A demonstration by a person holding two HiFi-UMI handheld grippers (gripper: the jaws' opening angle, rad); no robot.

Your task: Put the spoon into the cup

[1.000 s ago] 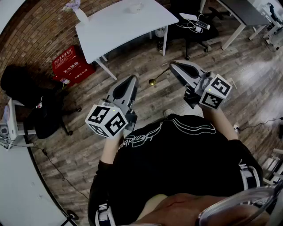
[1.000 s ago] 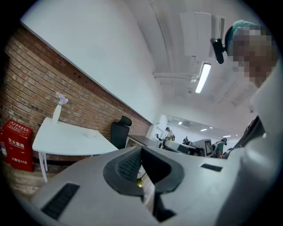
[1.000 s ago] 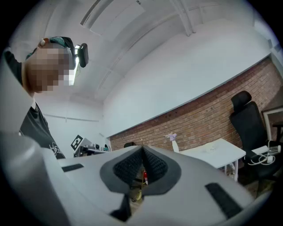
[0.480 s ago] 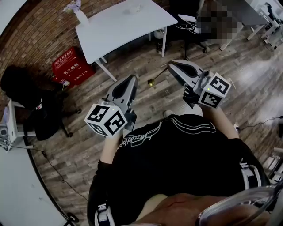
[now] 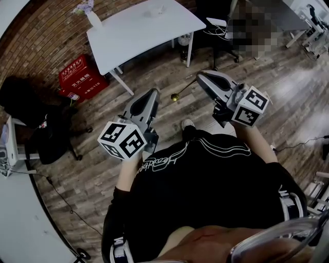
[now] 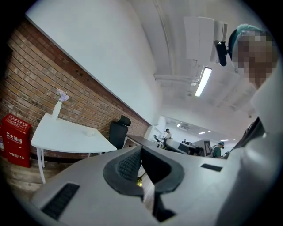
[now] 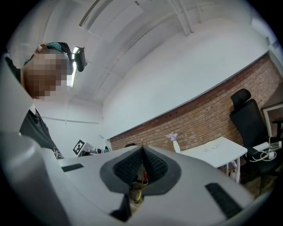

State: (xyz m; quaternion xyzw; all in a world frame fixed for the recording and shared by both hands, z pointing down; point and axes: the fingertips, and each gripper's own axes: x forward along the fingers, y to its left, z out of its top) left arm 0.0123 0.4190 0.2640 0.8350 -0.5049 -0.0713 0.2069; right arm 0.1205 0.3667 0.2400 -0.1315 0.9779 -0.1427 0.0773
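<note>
Jaws of the right gripper (image 5: 199, 77) are pressing together on the thin handle of a gold spoon (image 5: 176, 96). The handle is running out from the tips toward 8 o'clock, and the round bowl is hanging over the wooden floor (image 5: 288, 102). In the right gripper view the ribbed pads (image 7: 132, 167) are meeting at their tips, with a fine sliver of metal showing just above them. The right marker cube (image 5: 250, 106) is sitting behind the jaws, at 4 o'clock.

Jaws of the left gripper (image 5: 153, 92) are closing tip to tip on nothing. The left gripper view is showing them touching at the front, with only a gap behind. The spoon's bowl is hanging at 3 o'clock of these tips, near them but apart, between the two grippers. The left marker cube (image 5: 123, 139) is resting at 7 o'clock of the left tips.

Both grippers are pointing away from the person's black sweatshirt (image 5: 205, 180), and a shoe (image 5: 187, 124) is peeking out at its upper hem.

Well apart from both grippers, at 12 o'clock, a white table (image 5: 139, 36) is standing against the brick wall (image 5: 41, 41). A small white cup (image 5: 157, 9) is sitting near its far edge, and a white vase (image 5: 94, 19) holding pale flowers is standing at its 10 o'clock corner. A red box (image 5: 82, 76) is lying on the floor at 7 o'clock of the table, and a black office chair (image 5: 221, 33) is standing at 3 o'clock of it.
</note>
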